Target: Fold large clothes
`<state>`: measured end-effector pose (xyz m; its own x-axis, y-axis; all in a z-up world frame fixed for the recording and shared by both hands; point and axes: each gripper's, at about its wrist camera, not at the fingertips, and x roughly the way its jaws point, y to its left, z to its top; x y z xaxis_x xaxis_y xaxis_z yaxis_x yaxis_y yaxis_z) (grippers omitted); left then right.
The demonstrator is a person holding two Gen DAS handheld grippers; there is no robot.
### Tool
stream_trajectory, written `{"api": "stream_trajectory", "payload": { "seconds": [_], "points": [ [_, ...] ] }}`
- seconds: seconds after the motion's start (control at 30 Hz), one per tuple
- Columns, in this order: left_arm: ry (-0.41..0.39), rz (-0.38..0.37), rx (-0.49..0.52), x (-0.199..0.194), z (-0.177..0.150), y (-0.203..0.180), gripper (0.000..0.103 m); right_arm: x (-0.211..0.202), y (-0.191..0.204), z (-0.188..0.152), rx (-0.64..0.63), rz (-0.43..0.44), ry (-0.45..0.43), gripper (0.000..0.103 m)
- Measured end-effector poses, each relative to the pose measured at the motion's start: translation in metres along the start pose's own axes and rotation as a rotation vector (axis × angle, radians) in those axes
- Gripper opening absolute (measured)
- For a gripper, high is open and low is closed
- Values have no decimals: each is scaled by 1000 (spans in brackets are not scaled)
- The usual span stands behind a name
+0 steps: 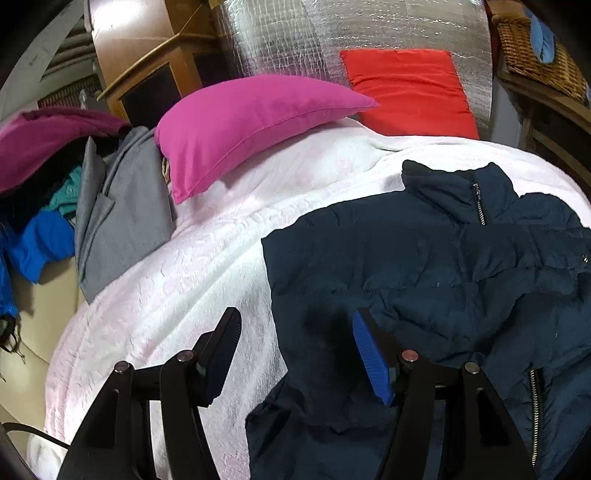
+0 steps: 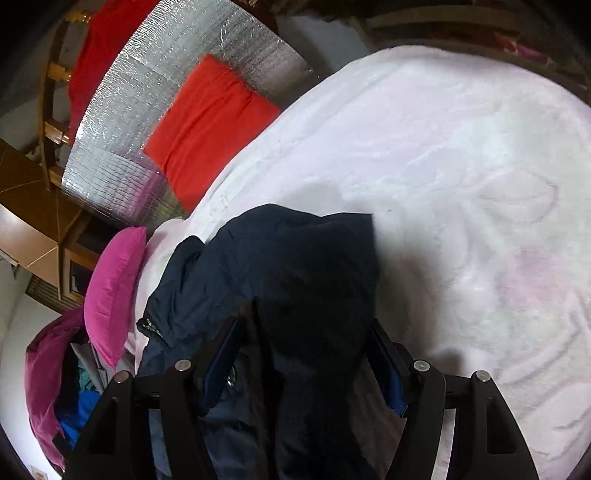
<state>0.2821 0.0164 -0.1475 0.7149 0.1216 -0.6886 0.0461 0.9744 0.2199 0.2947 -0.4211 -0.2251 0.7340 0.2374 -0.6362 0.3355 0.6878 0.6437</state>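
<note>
A dark navy puffer jacket (image 1: 424, 266) lies on the white blanket (image 1: 207, 258), collar and zipper toward the far right. My left gripper (image 1: 295, 354) is open just above the jacket's left edge, one finger over the blanket, the other over the jacket. In the right wrist view the jacket (image 2: 288, 266) is bunched up, and a fold of it rises between the fingers of my right gripper (image 2: 306, 365). The jaws stand wide apart with cloth between them, not clamped.
A magenta pillow (image 1: 251, 125) and a red cushion (image 1: 410, 92) lie at the head of the bed before a silver foil panel (image 1: 332, 33). A grey garment (image 1: 118, 210) and a pile of clothes (image 1: 40, 206) lie at the left. A wicker basket (image 1: 535, 51) stands far right.
</note>
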Motion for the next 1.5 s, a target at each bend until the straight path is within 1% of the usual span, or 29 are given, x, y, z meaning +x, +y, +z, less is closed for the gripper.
{"api": "stream_trajectory", "payload": {
  "seconds": [0.13,0.23,0.37,0.5,0.53,0.57,0.6,0.63,0.67,0.73,0.93,1.03,1.1,1.33,1.43,1.5],
  "points": [
    [-27,28,46,-2,0,-6,64,14,4,4,25,29,3,70],
    [-52,38,79,-6,0,-10,64,15,3,3,35,41,6,57],
    [-81,-2,97,-13,3,-17,64,12,15,2,-6,16,-12,47],
    [-108,-64,135,-23,5,-30,64,1,36,-1,-98,5,-48,47],
    [-111,-73,144,-24,5,-33,64,2,39,-2,-121,-9,-49,47],
    [-113,-79,154,-25,5,-36,64,3,39,-3,-130,-26,-45,47],
    [-114,-82,163,-25,5,-39,64,11,35,-3,-129,-64,-19,47],
    [-112,-84,168,-26,4,-41,64,15,31,-3,-115,-73,-2,47],
    [-109,-86,169,-26,4,-41,64,18,22,-2,-70,-55,18,49],
    [-109,-81,169,-26,3,-40,64,13,19,0,-33,-29,28,49],
    [-104,-77,132,-32,2,-32,64,-8,23,-2,-63,-45,16,62],
    [-114,-68,131,-37,1,-31,64,-19,21,-4,-74,-65,12,63],
    [-115,-72,125,-39,1,-31,64,-27,20,-5,-81,-68,10,67],
    [-106,-58,126,-38,-2,-31,64,-42,13,-15,-126,-89,41,68],
    [-76,-63,110,-34,-2,-23,65,-53,8,-19,-129,-86,35,68],
    [-40,-70,73,-29,-3,-12,69,-60,4,-20,-116,-75,29,68]
  ]
}}
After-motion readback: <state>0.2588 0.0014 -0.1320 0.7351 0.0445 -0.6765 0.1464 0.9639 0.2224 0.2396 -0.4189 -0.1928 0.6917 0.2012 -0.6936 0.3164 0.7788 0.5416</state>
